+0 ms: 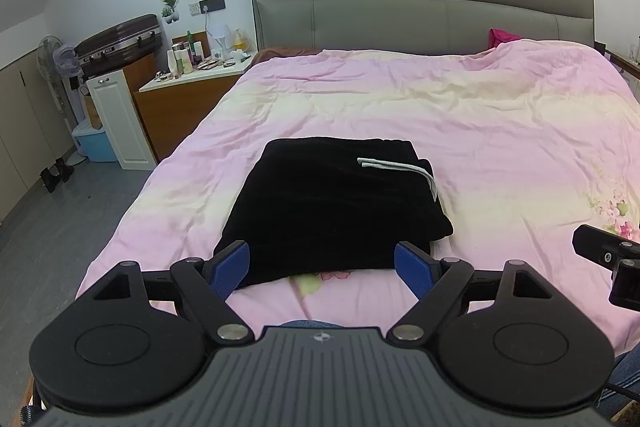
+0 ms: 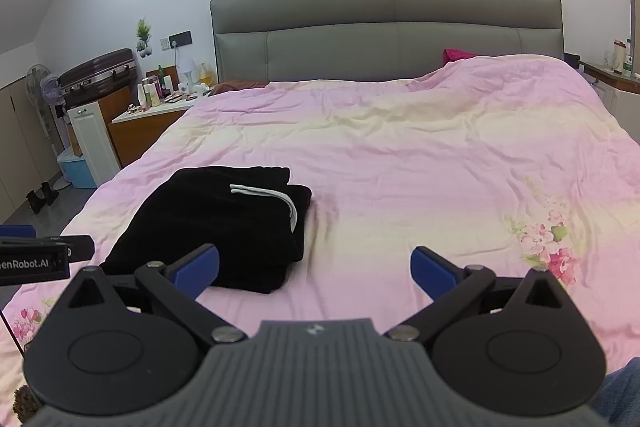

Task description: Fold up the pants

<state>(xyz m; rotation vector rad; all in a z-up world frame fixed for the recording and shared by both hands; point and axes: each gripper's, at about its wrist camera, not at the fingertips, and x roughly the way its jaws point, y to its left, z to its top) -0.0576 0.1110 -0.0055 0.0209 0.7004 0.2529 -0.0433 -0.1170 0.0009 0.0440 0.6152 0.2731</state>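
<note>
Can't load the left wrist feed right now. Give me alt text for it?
Black pants, folded into a compact stack with a white drawstring on top, lie on a pink bed cover. The left claw is open at the stack's near edge, holding nothing. A gray headboard stands behind.

Wide bed (image 1: 440,115) with a gray padded headboard (image 1: 420,7) at the far end, covered by a rumpled pink and cream quilt (image 2: 420,155) with flower prints near the right and near edges. Folded black pants (image 1: 320,211) lying on the quilt, near and left of centre, white drawstring (image 1: 400,167) on top.
</note>
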